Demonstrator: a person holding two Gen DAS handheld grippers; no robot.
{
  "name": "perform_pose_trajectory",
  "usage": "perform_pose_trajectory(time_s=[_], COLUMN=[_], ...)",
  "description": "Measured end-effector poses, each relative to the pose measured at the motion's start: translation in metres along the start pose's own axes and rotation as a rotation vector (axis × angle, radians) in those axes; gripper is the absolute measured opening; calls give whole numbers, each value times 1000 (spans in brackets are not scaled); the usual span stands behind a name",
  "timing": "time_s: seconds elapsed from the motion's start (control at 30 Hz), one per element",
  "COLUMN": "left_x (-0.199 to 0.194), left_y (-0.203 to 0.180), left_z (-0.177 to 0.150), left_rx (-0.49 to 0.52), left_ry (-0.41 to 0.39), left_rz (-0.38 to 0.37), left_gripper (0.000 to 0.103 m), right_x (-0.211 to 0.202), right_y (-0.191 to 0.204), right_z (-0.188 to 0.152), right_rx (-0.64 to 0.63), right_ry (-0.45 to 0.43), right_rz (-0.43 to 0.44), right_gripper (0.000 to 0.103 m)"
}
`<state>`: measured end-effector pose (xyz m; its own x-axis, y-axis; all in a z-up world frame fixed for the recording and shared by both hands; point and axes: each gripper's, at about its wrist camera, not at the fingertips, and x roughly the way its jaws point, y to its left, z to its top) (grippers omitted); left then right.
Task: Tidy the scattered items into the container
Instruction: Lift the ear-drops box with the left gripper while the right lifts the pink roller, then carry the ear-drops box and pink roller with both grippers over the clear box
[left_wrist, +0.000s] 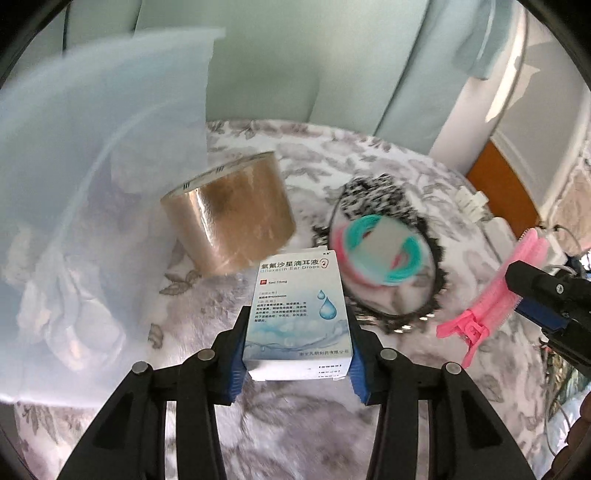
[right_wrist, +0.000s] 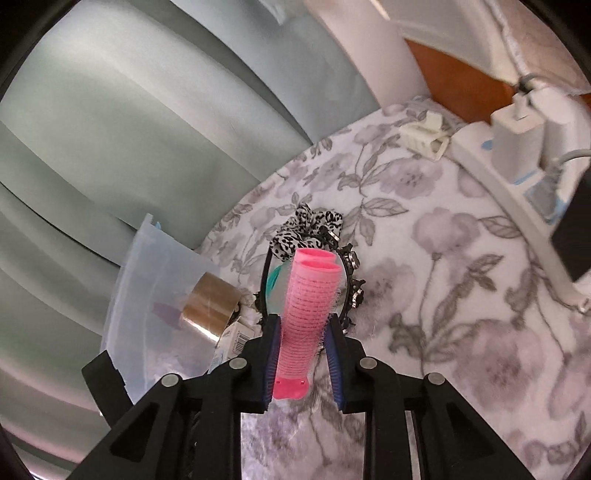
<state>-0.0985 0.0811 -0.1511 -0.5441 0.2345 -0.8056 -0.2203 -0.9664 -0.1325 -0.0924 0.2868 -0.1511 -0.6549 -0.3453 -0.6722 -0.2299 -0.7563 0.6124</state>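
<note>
floral grey-and-white bedding (left_wrist: 303, 424) covers the bed under both cameras, with pale green padded panels (right_wrist: 122, 122) behind it. we hold the left hand-held gripper (left_wrist: 297, 332) pinched on a white and blue ear drops box (left_wrist: 299, 314), its blue pads pressed against the box's two sides, just above the bedding. beyond it a roll of brown packing tape (left_wrist: 231, 214) stands on edge, touching a translucent bluish container (left_wrist: 92, 184) that fills the left of the view. to the right of the tape lies a leopard-print headband (left_wrist: 373, 199), looping around a blurred bundle of teal and pink hair ties (left_wrist: 380, 254). our right hand-held gripper (right_wrist: 301, 350) clamps a pink hair roller (right_wrist: 306, 314) between its pads, near the headband. a white hair clip (right_wrist: 424, 138) and white chargers (right_wrist: 517, 136) lie well apart, at the far edge of the bed.
</note>
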Motion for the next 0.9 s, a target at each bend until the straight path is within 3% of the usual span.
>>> perform_pose_trajectory(time_s=[0.43,0.9], left_x=[-104,-231], left_y=[-13,8], left_z=[9,16], left_rx=[35,10], left_ry=[-208,-524], left_rz=[-45,-51], left_gripper=[47,47], right_x=[-90,-165], right_y=[39,114], right_z=[-15,-32], right_rx=[-56,-209], right_ry=[-140,-293], right_rz=[43,130], right_gripper=[26,26])
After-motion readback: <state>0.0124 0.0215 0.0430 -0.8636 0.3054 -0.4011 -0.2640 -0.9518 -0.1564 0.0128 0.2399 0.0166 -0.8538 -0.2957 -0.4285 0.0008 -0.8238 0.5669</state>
